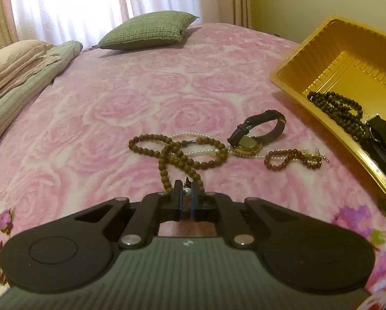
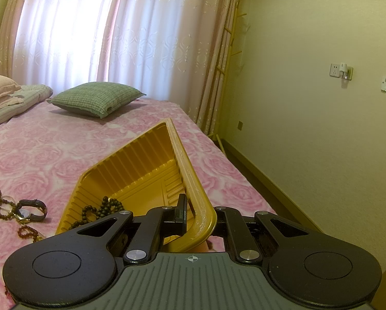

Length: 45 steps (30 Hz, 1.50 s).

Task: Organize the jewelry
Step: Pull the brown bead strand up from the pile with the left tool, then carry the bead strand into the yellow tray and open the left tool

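A long brown bead necklace [image 1: 167,152] lies looped on the pink rose blanket, and its near end runs up between the jaws of my left gripper [image 1: 187,193], which is shut on it. A pearl strand [image 1: 203,152], a gold-faced watch [image 1: 255,134] with a dark strap and a reddish bead bracelet [image 1: 291,159] lie just beyond. The gold tray [image 1: 329,41] at the right holds dark beads [image 1: 337,108] and a black watch [image 1: 381,131]. My right gripper [image 2: 195,214] is shut on the gold tray's near rim [image 2: 187,170], and the tray looks tilted toward the jewelry.
A green checked pillow [image 1: 149,29] and folded bedding [image 1: 20,69] sit at the far side of the bed, under the curtained window. The bed's right edge [image 2: 231,175] drops to the floor beside a pale wall with sockets [image 2: 335,69].
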Motion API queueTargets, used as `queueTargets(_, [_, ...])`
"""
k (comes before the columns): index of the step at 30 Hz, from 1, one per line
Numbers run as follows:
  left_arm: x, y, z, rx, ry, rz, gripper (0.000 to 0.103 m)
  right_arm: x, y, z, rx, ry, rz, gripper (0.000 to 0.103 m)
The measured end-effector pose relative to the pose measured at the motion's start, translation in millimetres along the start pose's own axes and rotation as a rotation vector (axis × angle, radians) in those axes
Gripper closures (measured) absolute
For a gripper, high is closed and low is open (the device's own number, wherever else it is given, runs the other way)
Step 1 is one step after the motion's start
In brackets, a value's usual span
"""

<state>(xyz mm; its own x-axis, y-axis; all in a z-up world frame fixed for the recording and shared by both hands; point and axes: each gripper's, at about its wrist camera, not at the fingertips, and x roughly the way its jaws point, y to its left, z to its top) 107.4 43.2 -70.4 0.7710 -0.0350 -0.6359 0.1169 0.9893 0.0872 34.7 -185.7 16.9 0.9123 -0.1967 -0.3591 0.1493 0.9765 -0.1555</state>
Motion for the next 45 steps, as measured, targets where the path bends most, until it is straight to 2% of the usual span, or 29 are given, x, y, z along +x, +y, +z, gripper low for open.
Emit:
queueTargets(6, [-1,0,5,0.012,-0.024,0.004,0.098,0,0,0,0.001,0.001,-0.001,0.094])
queueTargets(9, [6,-2,5,0.041,-0.015,0.017,0.090,0,1,0,0.001,0.000,-0.001,0.094])
queueTargets(17, [12,-3,2,0.066,-0.003,0.033,0.092,-1,1,1,-0.003,-0.002,-0.001,0.094])
queueTargets(25, [-9,-5,15,0.038,-0.069,0.018,0.094,-1,1,1,-0.002,-0.002,0.000,0.094])
queueTargets(29, [-21,-19,32,0.012,-0.108,-0.056,0.094,-1,0,1,0.000,-0.002,0.001,0.094])
queueTargets(38, [-25,-95,63,0.021,-0.149,-0.292,0.094,-2,-1,2,0.001,-0.002,0.003,0.094])
queueTargets(44, [-15,-134,74,0.056,-0.153,-0.361,0.093,-2,0,3,0.004,-0.001,0.005,0.094])
queueTargets(45, [-14,-137,75,0.054,-0.162,-0.375,0.090,-2,0,3,0.004,-0.001,0.005,0.094])
